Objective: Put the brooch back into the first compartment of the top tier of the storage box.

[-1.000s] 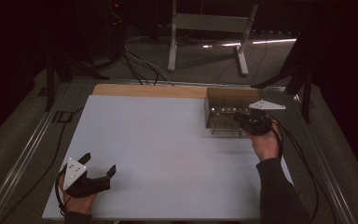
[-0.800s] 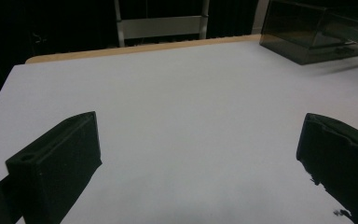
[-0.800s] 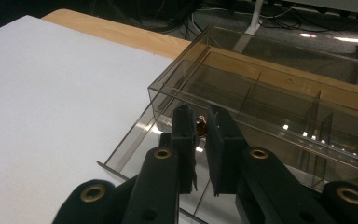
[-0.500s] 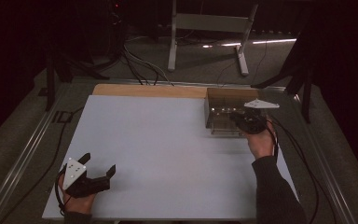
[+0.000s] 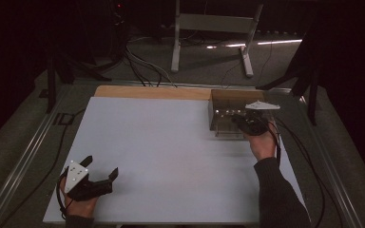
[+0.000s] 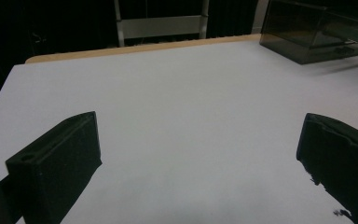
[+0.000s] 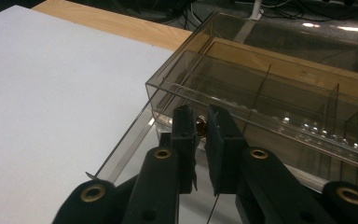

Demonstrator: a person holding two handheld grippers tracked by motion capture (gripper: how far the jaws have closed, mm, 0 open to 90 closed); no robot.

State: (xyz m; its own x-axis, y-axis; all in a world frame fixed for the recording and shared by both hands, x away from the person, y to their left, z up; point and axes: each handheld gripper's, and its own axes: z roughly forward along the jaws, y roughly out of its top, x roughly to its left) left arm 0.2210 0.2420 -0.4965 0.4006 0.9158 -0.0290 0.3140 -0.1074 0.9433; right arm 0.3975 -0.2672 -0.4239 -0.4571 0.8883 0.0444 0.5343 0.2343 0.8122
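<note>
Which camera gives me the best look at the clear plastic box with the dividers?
The right gripper view: the clear box is close up, with its dividers and near wall plain, just beyond the right tool. The high view shows the box small, partly behind the hand. The left gripper view catches the box far off at the table's corner.

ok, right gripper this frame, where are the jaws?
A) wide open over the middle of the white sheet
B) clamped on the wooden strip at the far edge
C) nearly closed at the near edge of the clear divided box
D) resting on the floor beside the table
C: in the right gripper view the right gripper has its jaws almost together, right at the near wall of the clear divided box, with a small brownish thing between the tips.
</note>
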